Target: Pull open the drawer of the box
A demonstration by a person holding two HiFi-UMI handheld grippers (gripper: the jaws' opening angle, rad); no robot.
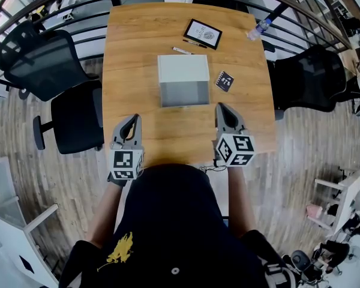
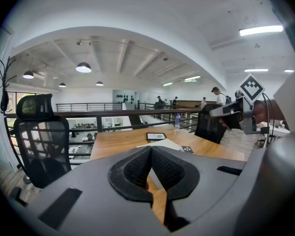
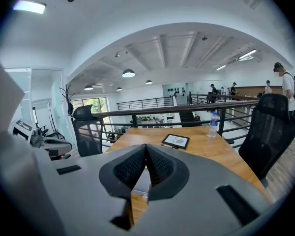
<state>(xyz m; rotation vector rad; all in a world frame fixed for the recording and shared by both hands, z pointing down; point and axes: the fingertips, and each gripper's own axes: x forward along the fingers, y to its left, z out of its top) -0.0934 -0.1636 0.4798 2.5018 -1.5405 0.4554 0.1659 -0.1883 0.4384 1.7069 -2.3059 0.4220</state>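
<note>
We saw the box [image 1: 183, 69] standing near the middle of the wooden table [image 1: 132, 41], with its white top up and its grey near face turned toward us. We could not tell whether the drawer stood out at all, and nothing showed inside it. Just right of the box lay a small black card [image 1: 224, 81]. Beyond the box were a white pen [image 1: 182, 50] and then a black-framed tablet [image 1: 203, 33]. Near the far right corner stood a clear water bottle [image 1: 258, 29], too small for us to judge its fill.

Both grippers hung over the table's near edge, apart from the box. The left gripper [image 1: 132, 119] had its pads pressed together at the tips with nothing between them. The right gripper [image 1: 222, 108] was closed the same way and held nothing.

Black mesh office chairs [image 1: 42, 62] stood at either side of the table on a plank floor [image 1: 300, 143]. A dark railing [image 3: 178, 107] ran behind the table, and pendant lamps [image 2: 83, 68] hung under a white ceiling.
</note>
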